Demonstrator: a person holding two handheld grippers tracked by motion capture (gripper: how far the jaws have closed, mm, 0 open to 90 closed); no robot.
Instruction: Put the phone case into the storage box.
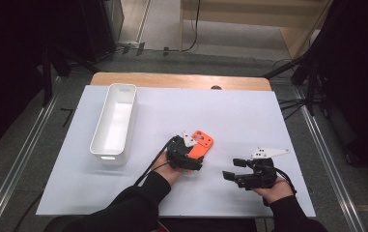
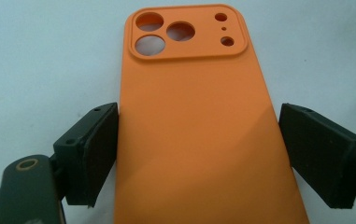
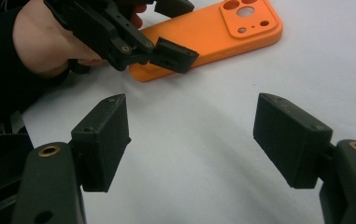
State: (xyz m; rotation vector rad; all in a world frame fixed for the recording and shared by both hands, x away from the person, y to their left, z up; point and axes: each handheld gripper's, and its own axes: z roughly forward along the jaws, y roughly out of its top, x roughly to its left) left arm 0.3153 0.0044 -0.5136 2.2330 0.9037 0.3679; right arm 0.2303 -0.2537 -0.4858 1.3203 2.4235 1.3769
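White paper covers the table (image 1: 249,111). An orange phone case (image 2: 194,135) lies flat, right of the white bin (image 1: 115,123). It looks light and bendy. The left gripper (image 2: 198,154) pinches its long sides. The right gripper (image 3: 192,140) waits spread, holding nothing.

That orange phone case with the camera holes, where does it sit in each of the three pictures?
High view: orange phone case lies mid-table, just beyond the left gripper.
Left gripper view: it fills the centre, between the jaws.
Right gripper view: top centre, behind the left gripper.
Shared landmark: its camera-hole block.
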